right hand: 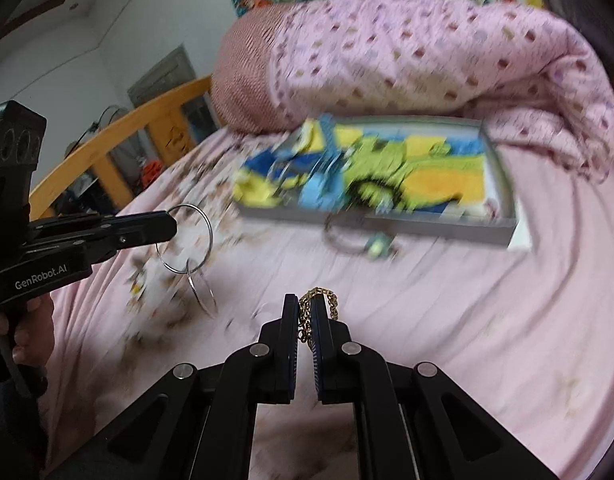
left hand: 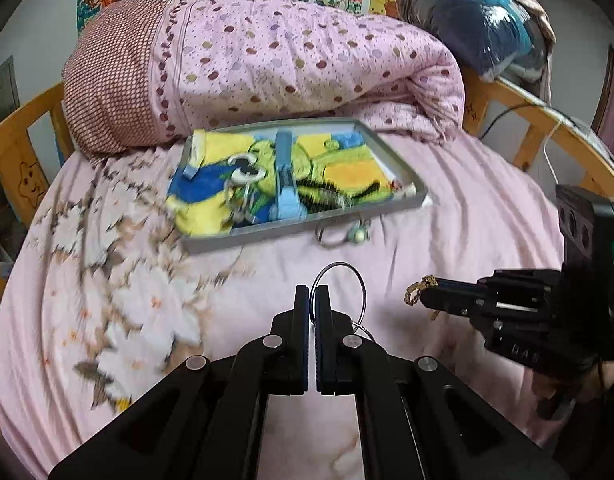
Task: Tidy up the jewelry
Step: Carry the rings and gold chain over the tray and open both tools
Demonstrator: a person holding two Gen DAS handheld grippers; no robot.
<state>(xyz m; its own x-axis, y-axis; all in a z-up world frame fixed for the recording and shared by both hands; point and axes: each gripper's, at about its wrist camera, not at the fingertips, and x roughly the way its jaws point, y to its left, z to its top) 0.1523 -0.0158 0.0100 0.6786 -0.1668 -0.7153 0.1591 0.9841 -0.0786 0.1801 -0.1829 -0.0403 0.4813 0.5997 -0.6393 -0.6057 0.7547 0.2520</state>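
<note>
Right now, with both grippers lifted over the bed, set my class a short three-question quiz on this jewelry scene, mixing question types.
1. True or false: the left gripper holds the gold chain.
2. What does the left gripper's fingers grip?
A. silver hoop rings
B. a blue clip
C. a towel
3. Fill in: the beaded bracelet lies on the bedsheet just outside the gray ____.

Key: 1 false, the right gripper holds it; 2 A; 3 tray.
</note>
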